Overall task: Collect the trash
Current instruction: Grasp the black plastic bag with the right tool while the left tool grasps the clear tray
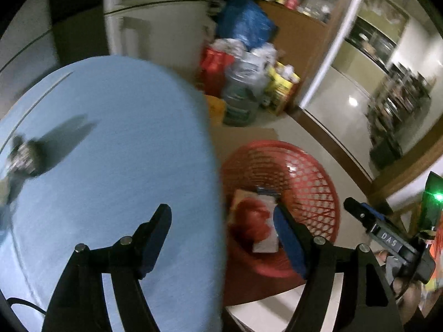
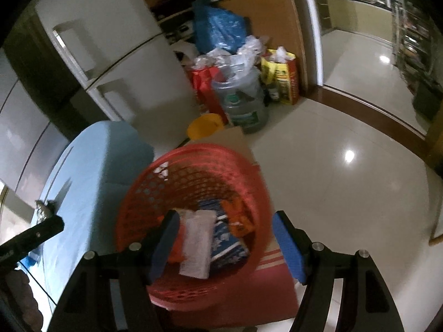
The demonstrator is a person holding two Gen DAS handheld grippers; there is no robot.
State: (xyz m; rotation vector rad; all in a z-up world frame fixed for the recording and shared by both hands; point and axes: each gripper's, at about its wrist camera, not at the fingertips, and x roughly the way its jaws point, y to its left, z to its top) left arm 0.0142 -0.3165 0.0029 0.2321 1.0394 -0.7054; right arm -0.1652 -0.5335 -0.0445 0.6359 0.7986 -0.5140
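A red mesh basket [image 1: 313,188] stands on the floor beside the light blue table [image 1: 110,138]. My left gripper [image 1: 221,235] is open and empty, straddling the table's edge above the basket. A white and red wrapper [image 1: 254,221] lies in the basket below it. A crumpled dark wrapper [image 1: 25,157] rests on the table at the far left. My right gripper [image 2: 227,246] hangs open and empty over the basket [image 2: 199,149], which holds a white packet [image 2: 196,243], a blue packet [image 2: 227,240] and an orange packet [image 2: 241,218]. The crumpled wrapper [image 2: 44,210] also shows on the table [image 2: 91,171].
A white fridge [image 2: 110,55] stands behind the table. Beyond the basket are a water jug [image 2: 243,102], a blue bag [image 2: 218,27], a red bag [image 2: 205,83], a yellow bag [image 2: 282,77] and a yellow bowl [image 2: 205,127]. A red box [image 2: 271,285] sits under the basket. Shiny tiled floor [image 2: 346,193] lies to the right.
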